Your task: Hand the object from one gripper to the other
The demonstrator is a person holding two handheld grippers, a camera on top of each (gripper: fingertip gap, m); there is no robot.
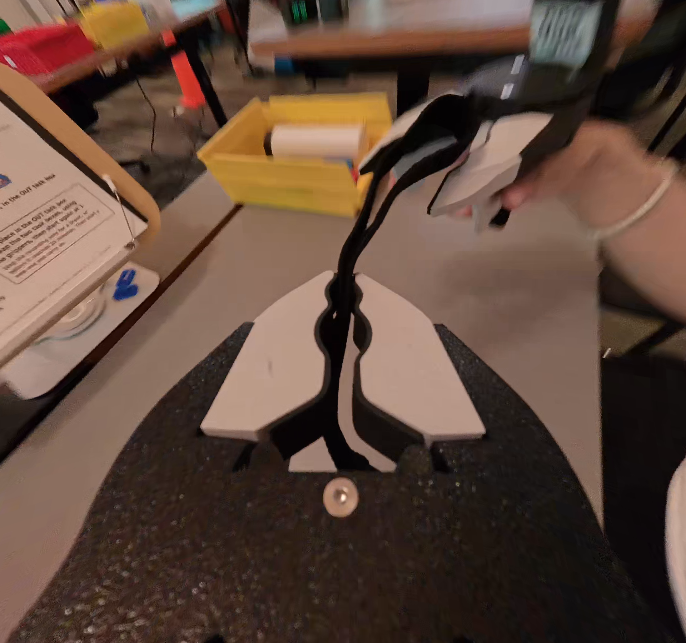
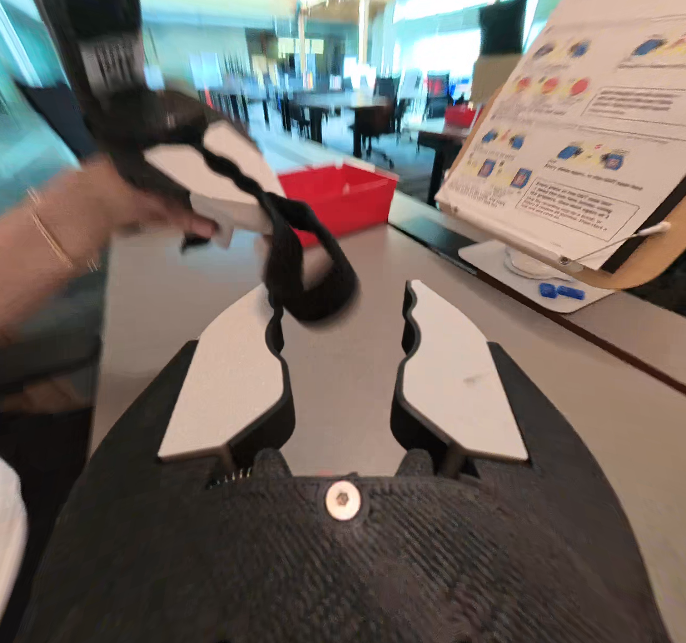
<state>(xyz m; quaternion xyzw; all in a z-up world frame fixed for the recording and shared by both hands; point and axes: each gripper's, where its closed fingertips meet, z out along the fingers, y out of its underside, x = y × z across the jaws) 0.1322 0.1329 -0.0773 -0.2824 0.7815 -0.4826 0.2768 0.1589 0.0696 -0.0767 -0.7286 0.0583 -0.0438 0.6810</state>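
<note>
Grey table [image 1: 464, 291] — left gripper [image 1: 343, 276] pinching black strap [image 1: 356, 231], right gripper [image 2: 343, 291] splayed

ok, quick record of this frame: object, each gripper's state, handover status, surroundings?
object: black strap, looped at its free end
left gripper: shut on the strap
right gripper: open; the loop hangs between its fingertips, not clamped
handover: not yet done
table: grey; yellow bin and red bin at its far side
image quality: motion blur in both views
</note>
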